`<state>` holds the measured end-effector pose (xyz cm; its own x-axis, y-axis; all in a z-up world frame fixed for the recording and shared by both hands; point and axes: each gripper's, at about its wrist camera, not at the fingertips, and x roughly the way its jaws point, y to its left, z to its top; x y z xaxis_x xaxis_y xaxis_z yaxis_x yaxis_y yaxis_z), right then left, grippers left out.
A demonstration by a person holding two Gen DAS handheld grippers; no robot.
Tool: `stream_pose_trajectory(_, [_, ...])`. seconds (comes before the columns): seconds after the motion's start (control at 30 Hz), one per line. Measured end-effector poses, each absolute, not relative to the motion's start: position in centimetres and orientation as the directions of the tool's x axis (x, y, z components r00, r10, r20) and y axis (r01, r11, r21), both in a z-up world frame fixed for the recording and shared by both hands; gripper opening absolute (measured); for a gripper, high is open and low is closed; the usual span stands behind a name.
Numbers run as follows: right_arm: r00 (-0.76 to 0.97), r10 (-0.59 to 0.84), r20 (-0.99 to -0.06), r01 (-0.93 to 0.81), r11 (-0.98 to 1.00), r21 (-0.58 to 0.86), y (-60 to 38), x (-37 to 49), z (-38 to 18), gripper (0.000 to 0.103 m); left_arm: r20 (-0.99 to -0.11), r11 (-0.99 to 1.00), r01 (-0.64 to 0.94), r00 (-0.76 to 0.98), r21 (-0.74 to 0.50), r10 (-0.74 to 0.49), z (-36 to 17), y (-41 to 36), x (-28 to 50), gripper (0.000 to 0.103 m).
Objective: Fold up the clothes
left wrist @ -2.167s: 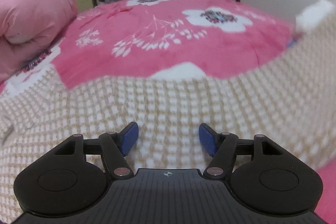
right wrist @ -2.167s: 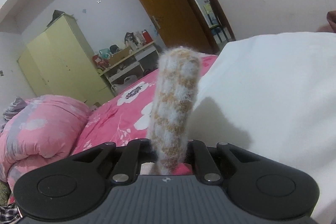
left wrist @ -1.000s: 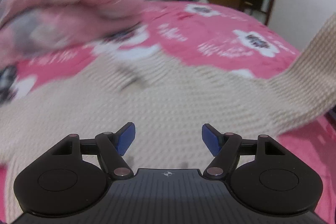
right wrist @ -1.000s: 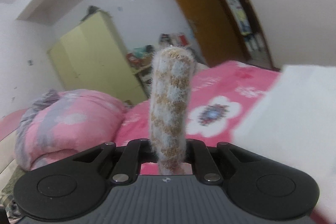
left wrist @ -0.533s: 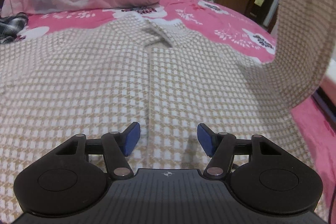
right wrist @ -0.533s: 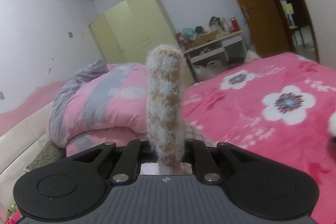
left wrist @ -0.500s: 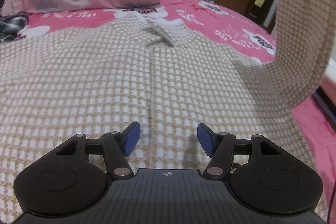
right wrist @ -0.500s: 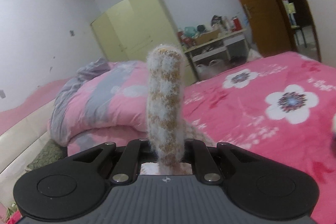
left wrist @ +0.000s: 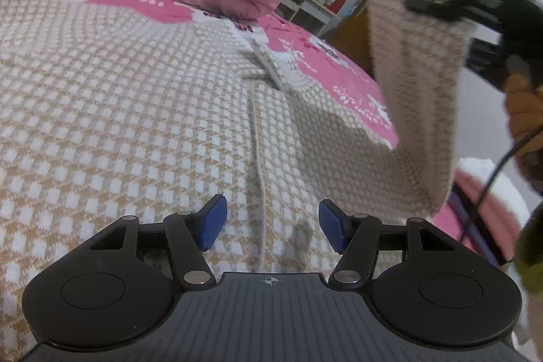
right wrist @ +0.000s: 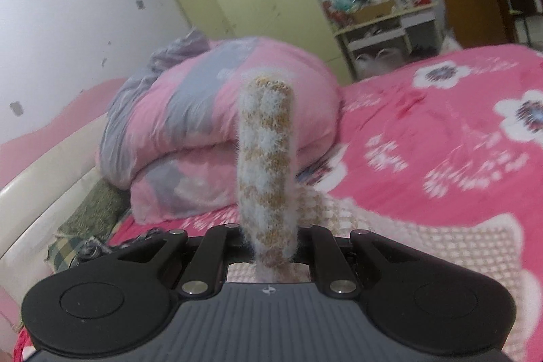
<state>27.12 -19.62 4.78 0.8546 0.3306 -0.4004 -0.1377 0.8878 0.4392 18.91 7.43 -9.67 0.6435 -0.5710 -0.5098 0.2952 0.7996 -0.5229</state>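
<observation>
Knit cardigan (left wrist: 135,97) lies spread flat on the bed (right wrist: 441,138), mostly unfolded. Right tongs (right wrist: 268,240) clenched on its sleeve (left wrist: 420,63), lifted above the cardigan's right edge. Left tongs (left wrist: 269,223) released, empty, over the cardigan's front placket. Sleeve fold underway; body folds remain.

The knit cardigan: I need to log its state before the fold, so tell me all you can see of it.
The knit cardigan is a fuzzy beige-and-white checked knit with a pale front placket and collar. Its body lies spread flat, front up, on the pink floral bedspread. One sleeve is lifted, pinched in the shut right claw. The open left claw hovers over the placket, holding nothing.
</observation>
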Motion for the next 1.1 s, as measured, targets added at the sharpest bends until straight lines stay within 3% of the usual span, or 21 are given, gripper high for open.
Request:
stream_pose_trajectory(0.2, [0.803, 0.384, -0.455, -0.161, 0.876, 0.455, -15.7, 29.2, 1.3, 0.011, -0.523, 0.825, 0.307, 0.655, -0.475, -0.545, -9.4, 6.7, 18.6, 0.06])
stream_pose_trajectory(0.4, [0.739, 0.432, -0.517, -0.226, 0.882, 0.414, -11.3, 30.6, -1.3, 0.011, -0.522, 0.816, 0.258, 0.66, -0.517, -0.54, -9.3, 7.7, 18.9, 0.055])
stream_pose_trajectory(0.6, [0.636, 0.484, -0.601, -0.304, 0.873, 0.381, -7.4, 32.0, -3.5, 0.014, -0.508, 0.856, 0.075, 0.777, -0.512, -0.372, -8.2, 12.1, 18.3, 0.064])
stream_pose_trajectory(0.7, [0.548, 0.495, -0.674, -0.323, 0.869, 0.376, -5.7, 32.8, -4.7, 0.029, -0.491, 0.822, -0.01, 0.806, -0.57, -0.33, -8.4, 14.7, 18.7, 0.065])
stream_pose_trajectory(0.77, [0.503, 0.52, -0.69, -0.332, 0.854, 0.401, -5.2, 32.7, -5.0, 0.045, -0.461, 0.773, -0.013, 0.809, -0.634, -0.365, -8.8, 15.9, 19.0, 0.071])
stream_pose_trajectory(0.87, [0.476, 0.612, -0.631, -0.337, 0.79, 0.512, -6.2, 31.7, -4.4, 0.056, -0.395, 0.684, 0.035, 0.795, -0.729, -0.461, -9.3, 16.6, 19.3, 0.071])
stream_pose_trajectory(1.1, [0.584, 0.705, -0.403, -0.276, 0.639, 0.718, -14.7, 27.0, -0.9, 0.058, -0.361, 0.693, 0.093, 0.8, -0.715, -0.479, -9.2, 15.2, 18.8, 0.071])
